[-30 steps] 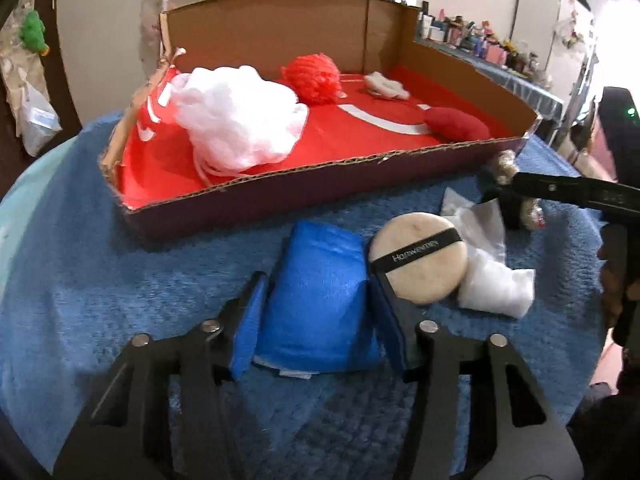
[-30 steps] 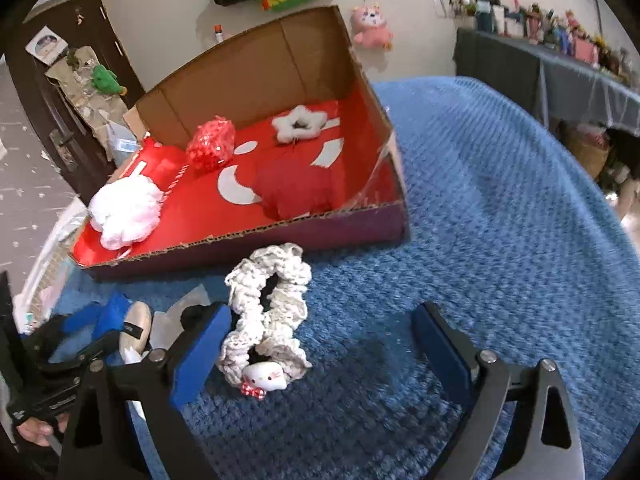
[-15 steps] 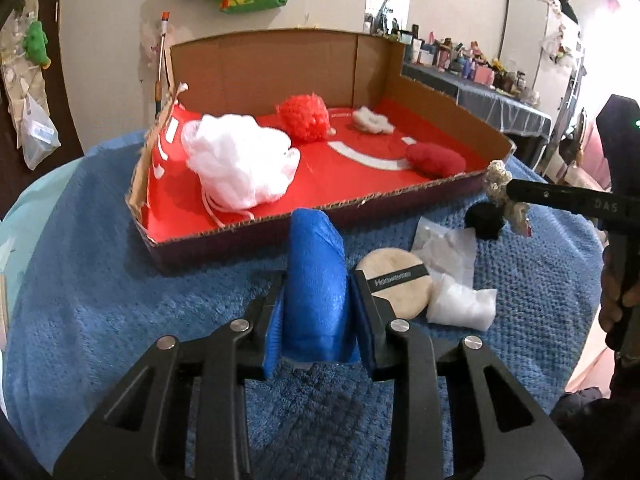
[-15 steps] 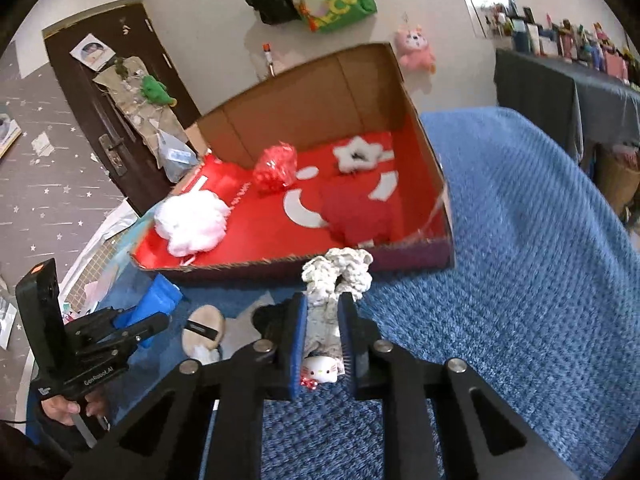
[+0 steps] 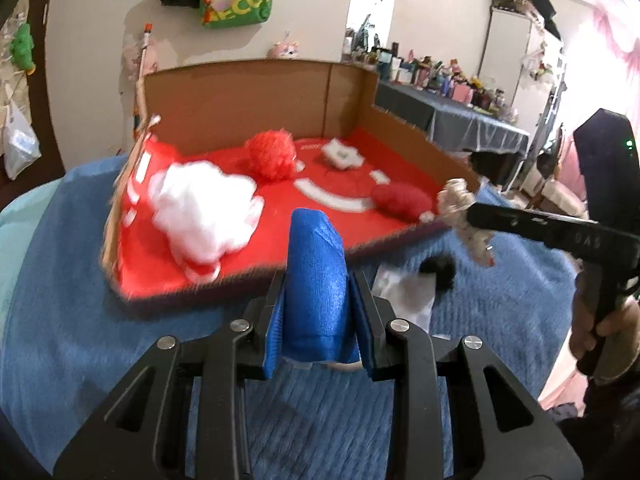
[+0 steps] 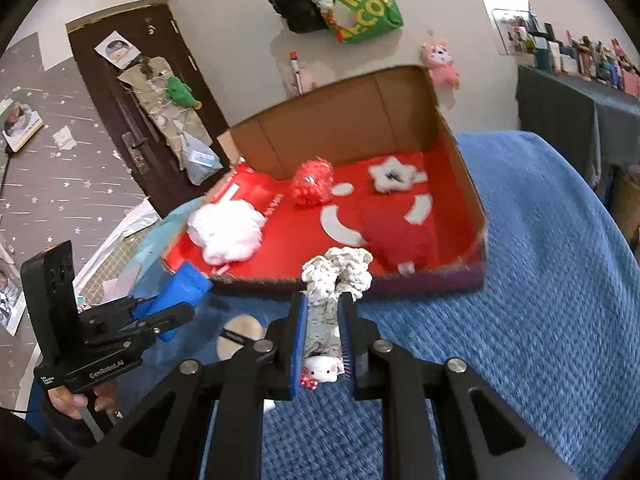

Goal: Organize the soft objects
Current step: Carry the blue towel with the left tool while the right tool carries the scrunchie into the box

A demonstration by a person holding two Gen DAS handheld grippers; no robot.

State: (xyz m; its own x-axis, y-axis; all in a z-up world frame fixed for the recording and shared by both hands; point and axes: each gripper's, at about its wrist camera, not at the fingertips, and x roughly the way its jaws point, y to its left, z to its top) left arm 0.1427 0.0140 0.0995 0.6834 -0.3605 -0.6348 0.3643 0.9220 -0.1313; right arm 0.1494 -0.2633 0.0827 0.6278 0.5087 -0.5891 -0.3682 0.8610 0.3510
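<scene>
My left gripper [image 5: 317, 312] has its jaws clenched on the blue sponge [image 5: 316, 280]; my right gripper [image 6: 323, 344] grasps the scrunchie [image 6: 334, 280], both near the box [image 6: 460, 184].

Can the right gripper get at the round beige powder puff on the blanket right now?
Probably not: the right gripper is shut on the white scrunchie, so its jaws are occupied. The powder puff lies uncovered beside it on the blue blanket.

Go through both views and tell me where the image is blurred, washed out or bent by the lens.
Left wrist view: motion smear on the white puff and box edge; pink-white glare at right; the blue cloth in the left claw stays sharp. Right wrist view: crisper, strong fisheye bending, dark corners.
</scene>
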